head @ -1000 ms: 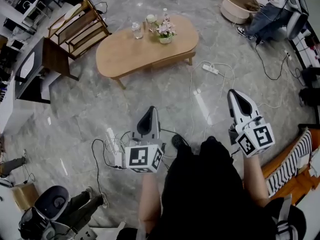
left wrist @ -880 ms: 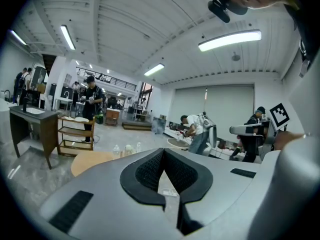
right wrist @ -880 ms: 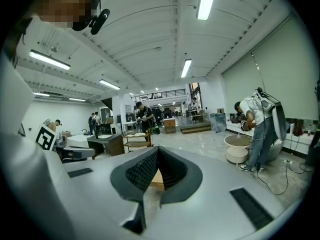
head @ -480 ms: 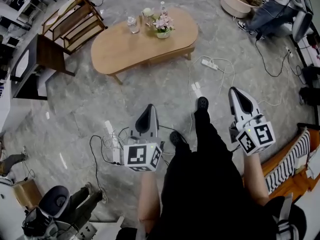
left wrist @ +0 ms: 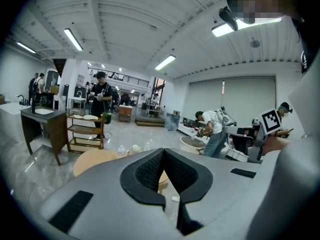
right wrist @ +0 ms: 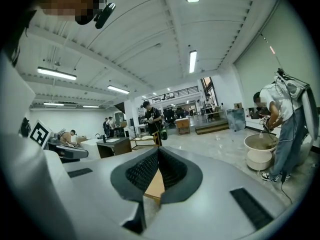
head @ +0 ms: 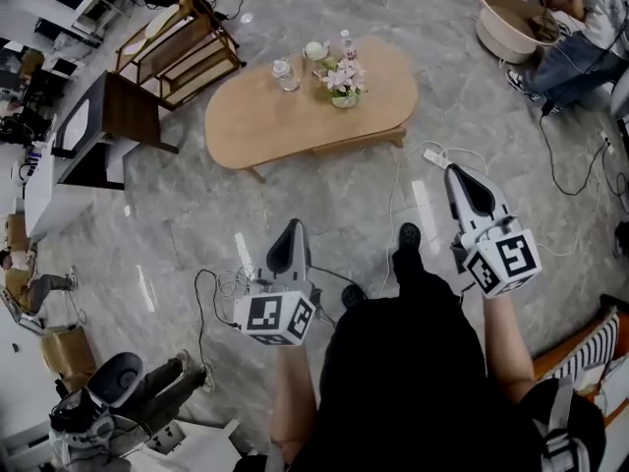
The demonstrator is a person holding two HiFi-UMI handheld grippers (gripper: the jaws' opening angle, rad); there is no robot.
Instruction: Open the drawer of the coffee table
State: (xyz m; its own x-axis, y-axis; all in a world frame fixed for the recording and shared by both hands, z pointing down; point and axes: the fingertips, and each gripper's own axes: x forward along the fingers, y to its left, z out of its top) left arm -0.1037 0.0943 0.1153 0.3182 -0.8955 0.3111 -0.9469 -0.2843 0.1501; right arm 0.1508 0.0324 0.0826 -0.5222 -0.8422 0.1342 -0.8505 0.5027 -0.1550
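Note:
The light wooden, bean-shaped coffee table [head: 265, 116] stands on the grey marble floor, well ahead of both grippers. On it are a glass jar [head: 284, 74], a cup [head: 315, 50], a bottle [head: 346, 42] and a pot of pink flowers [head: 343, 80]. I cannot make out its drawer front from here. My left gripper [head: 291, 232] is shut and empty, pointing toward the table's near side. My right gripper [head: 462, 180] is also shut and empty, out to the right. Part of the tabletop [left wrist: 92, 161] shows beyond my left gripper [left wrist: 163, 153], and a strip of the table [right wrist: 156, 184] shows under my right gripper [right wrist: 158, 153].
Power strips and cables lie on the floor [head: 433, 155] [head: 243, 262] between me and the table. A wooden shelf rack [head: 182, 42] and a dark desk [head: 108, 126] stand at the left. A person bends over a round white tub [head: 511, 18] at the far right. Another person sits at the lower left [head: 118, 391].
The person carrying the grippers has stepped forward. Both grippers have moved across the floor toward the table, still shut; the right one now reaches the power strip's cable.

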